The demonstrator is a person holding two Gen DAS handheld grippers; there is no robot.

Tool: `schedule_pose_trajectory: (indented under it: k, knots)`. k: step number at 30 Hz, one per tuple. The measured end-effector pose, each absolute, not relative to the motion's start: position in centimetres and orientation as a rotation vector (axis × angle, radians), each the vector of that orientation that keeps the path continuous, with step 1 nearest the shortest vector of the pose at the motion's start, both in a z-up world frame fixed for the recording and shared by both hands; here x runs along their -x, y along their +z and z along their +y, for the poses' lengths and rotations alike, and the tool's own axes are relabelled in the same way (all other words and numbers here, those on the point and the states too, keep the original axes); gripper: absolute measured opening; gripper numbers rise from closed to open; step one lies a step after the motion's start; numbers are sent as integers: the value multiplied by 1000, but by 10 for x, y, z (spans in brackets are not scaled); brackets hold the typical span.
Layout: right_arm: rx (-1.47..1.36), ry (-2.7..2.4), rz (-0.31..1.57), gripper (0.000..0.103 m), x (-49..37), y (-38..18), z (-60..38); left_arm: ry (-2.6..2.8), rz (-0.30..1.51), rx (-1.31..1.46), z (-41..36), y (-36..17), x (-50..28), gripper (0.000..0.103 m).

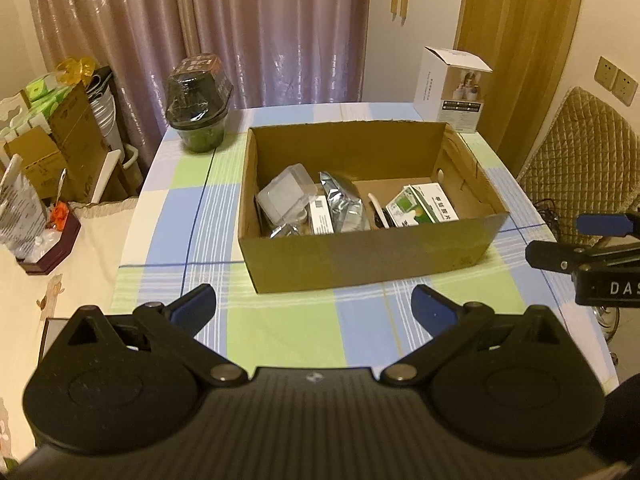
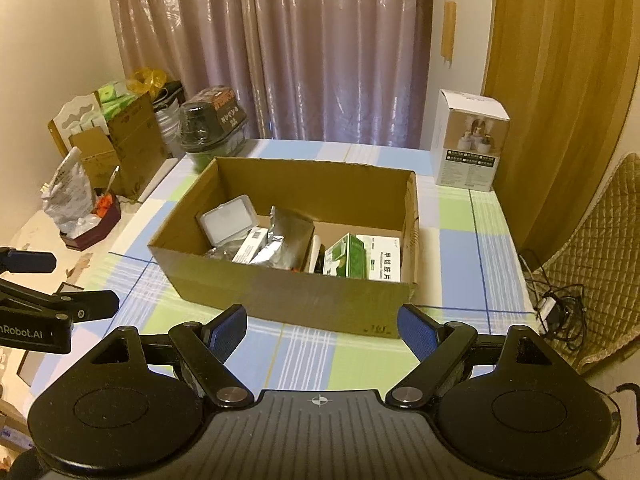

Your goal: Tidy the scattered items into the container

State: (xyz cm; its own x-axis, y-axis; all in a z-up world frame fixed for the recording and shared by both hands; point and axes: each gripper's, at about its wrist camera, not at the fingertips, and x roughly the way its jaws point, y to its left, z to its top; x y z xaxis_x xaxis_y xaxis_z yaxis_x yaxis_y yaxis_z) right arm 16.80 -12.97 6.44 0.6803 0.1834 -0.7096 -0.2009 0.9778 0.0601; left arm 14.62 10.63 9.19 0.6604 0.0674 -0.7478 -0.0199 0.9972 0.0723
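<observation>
An open cardboard box [image 1: 360, 256] stands on the checked tablecloth; it also shows in the right wrist view [image 2: 288, 296]. Inside lie a clear plastic case [image 1: 286, 196], a silver foil pouch [image 1: 346, 200], a small white box [image 1: 322, 216] and a green-and-white medicine box [image 1: 424, 206]. My left gripper [image 1: 314, 306] is open and empty, held just in front of the box. My right gripper [image 2: 322, 328] is open and empty, also in front of the box. Each gripper shows at the edge of the other's view.
A dark lidded tub [image 1: 198, 100] stands at the table's back left. A white product box [image 1: 452, 88] stands at the back right. A quilted chair [image 1: 580, 152] is to the right. Cartons and a side table [image 1: 48, 184] are to the left. Cables [image 2: 560, 312] lie on the floor.
</observation>
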Motion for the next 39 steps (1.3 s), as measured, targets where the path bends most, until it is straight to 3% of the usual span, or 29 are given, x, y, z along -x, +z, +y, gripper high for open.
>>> schedule_pose_trajectory:
  k: [18, 39]
  knots:
    - [26, 142, 782, 88, -91, 74, -145, 69, 854, 0, 87, 88, -67, 102]
    - [21, 110, 785, 88, -46, 74, -150, 35, 855, -9, 67, 91, -34, 102]
